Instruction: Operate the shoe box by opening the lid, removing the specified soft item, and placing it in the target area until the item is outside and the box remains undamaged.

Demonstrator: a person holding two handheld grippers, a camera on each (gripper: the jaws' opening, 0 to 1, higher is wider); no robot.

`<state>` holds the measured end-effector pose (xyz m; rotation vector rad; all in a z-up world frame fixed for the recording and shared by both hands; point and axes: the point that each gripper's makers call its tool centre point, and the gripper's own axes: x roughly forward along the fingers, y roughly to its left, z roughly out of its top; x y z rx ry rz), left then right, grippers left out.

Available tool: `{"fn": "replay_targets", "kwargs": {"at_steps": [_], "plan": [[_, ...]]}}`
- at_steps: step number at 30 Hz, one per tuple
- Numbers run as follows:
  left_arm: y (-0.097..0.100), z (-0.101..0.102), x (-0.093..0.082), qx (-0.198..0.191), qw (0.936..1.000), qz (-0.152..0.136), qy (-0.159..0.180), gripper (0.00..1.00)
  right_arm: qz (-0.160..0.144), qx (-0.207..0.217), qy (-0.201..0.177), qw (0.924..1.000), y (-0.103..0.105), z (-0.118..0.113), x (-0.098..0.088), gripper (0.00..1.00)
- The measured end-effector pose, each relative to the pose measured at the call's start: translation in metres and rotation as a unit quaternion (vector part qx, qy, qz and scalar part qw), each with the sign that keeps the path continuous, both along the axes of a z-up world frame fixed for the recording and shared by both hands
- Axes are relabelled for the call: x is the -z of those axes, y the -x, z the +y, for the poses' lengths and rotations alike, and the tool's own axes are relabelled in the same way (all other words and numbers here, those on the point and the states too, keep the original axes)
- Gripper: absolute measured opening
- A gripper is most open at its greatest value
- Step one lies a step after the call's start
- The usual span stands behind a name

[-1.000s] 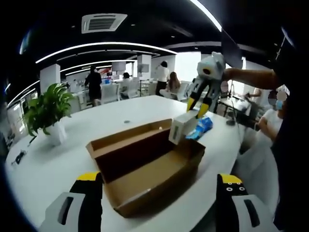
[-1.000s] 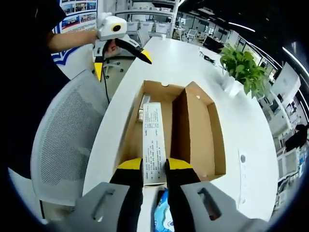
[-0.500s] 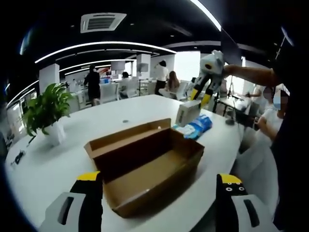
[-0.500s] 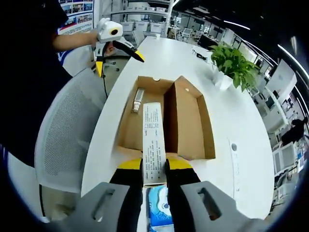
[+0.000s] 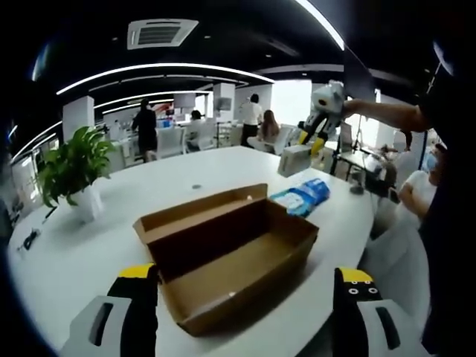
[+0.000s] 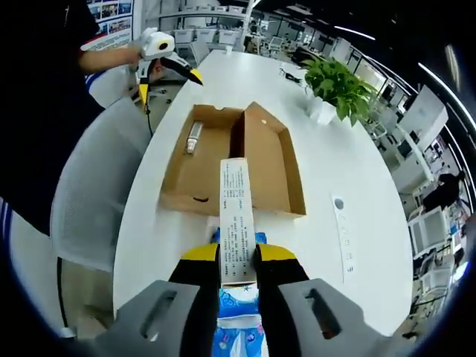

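Cardboard shoe box is sitting open on the white bench, its lid standing up along one long side. Small bottle is lying inside the shoe box, near the wall on the person's side. Right gripper is hovering beyond one end of the shoe box, its jaws clamping a narrow white carton printed with small text. Blue packet is lying on the bench just beside that end of the shoe box, beneath the carton. Left gripper is hanging off the opposite end of the shoe box, jaws spread wide and holding nothing. Potted plant is standing on the bench, well apart from the shoe box's lid side.
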<state>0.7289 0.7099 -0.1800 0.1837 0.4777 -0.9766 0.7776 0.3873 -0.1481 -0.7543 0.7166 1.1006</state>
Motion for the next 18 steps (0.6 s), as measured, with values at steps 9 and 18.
{"fn": "replay_targets", "kwargs": {"at_steps": [9, 18], "plan": [[-0.010, 0.012, 0.003, -0.015, 0.9999, 0.001, -0.001, 1.00, 0.002, 0.020, 0.019, 0.9996, -0.018, -0.039, 0.009, 0.15], [-0.019, 0.021, 0.007, -0.029, 0.9995, 0.000, -0.006, 1.00, 0.009, 0.036, 0.040, 0.9985, -0.036, -0.074, 0.027, 0.15]]}}
